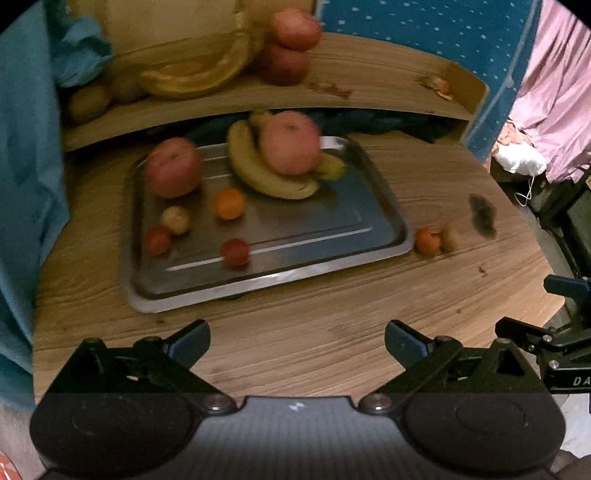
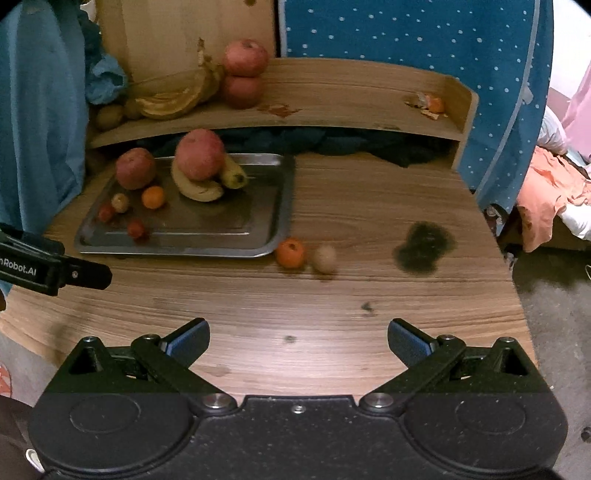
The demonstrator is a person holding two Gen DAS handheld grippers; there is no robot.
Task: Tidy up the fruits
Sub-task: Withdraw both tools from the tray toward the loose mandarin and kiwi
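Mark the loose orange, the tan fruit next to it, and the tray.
orange (image 2: 290, 252), right wrist view, middle of its front
tan fruit (image 2: 324, 259), right wrist view, its centre
tray (image 2: 177, 251), right wrist view, near rim

Blue dotted cloth (image 2: 406, 33) behind; pink fabric (image 1: 554, 110) hangs beside it.

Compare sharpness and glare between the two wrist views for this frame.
Left wrist: motion-blurred throughout, the apples smeared, bright streaks of glare on the tray. Right wrist: sharper, only slight blur on the loose orange; dim warm light and fisheye bending of the shelf in both.
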